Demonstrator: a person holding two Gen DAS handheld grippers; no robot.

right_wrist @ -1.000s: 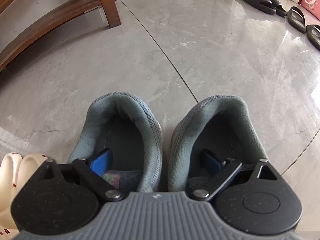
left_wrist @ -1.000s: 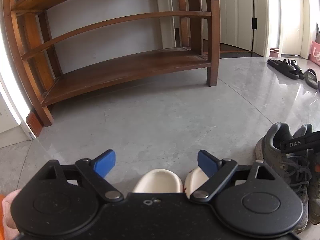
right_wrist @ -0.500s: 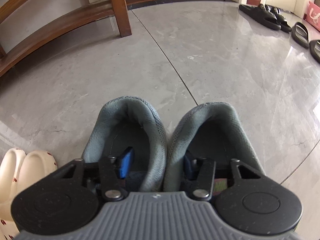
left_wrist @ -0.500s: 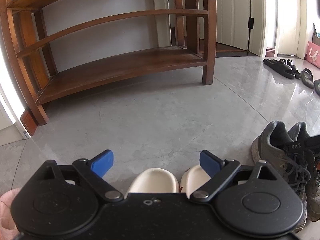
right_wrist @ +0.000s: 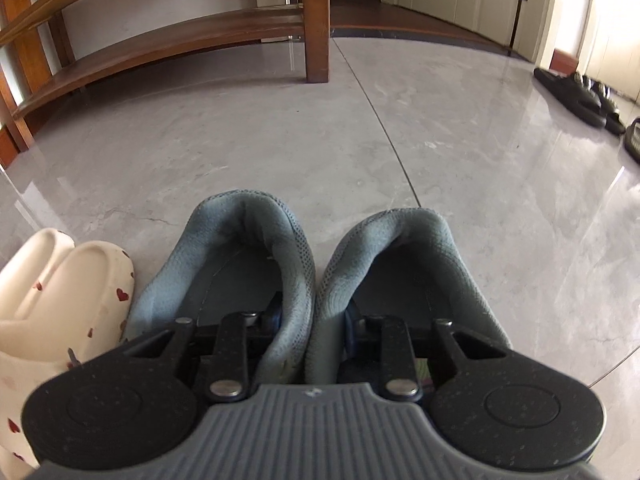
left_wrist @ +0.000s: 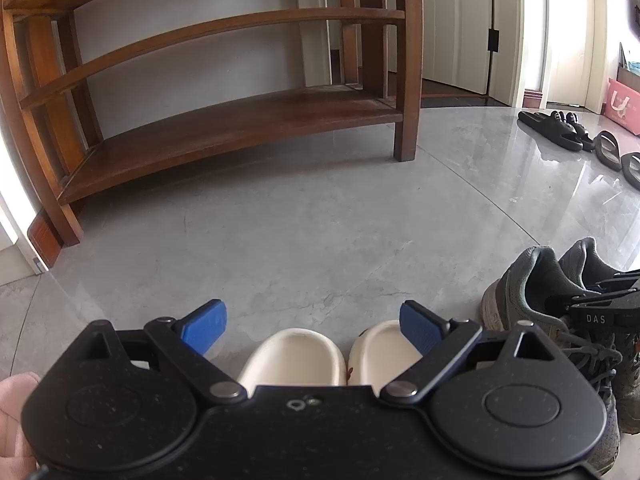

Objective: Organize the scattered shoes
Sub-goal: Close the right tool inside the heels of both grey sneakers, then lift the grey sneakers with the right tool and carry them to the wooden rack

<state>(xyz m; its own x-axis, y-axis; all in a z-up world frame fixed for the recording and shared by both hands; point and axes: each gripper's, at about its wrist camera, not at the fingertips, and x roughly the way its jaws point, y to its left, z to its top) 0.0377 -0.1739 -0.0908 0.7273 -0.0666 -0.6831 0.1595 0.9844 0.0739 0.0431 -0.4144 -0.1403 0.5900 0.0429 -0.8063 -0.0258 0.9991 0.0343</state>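
Grey marble floor (left_wrist: 320, 220), wooden rack (left_wrist: 224, 128)

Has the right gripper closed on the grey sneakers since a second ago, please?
Yes. The right gripper has closed: its fingers, earlier spread wide inside each of the grey sneakers, now pinch their adjoining collars together.

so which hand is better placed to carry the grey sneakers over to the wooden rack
Right. The right gripper has its jaws pinched on the two touching inner collars of the grey sneakers. The left gripper stands open above the cream slippers, gripping nothing. The wooden rack lies ahead, bottom shelf bare.
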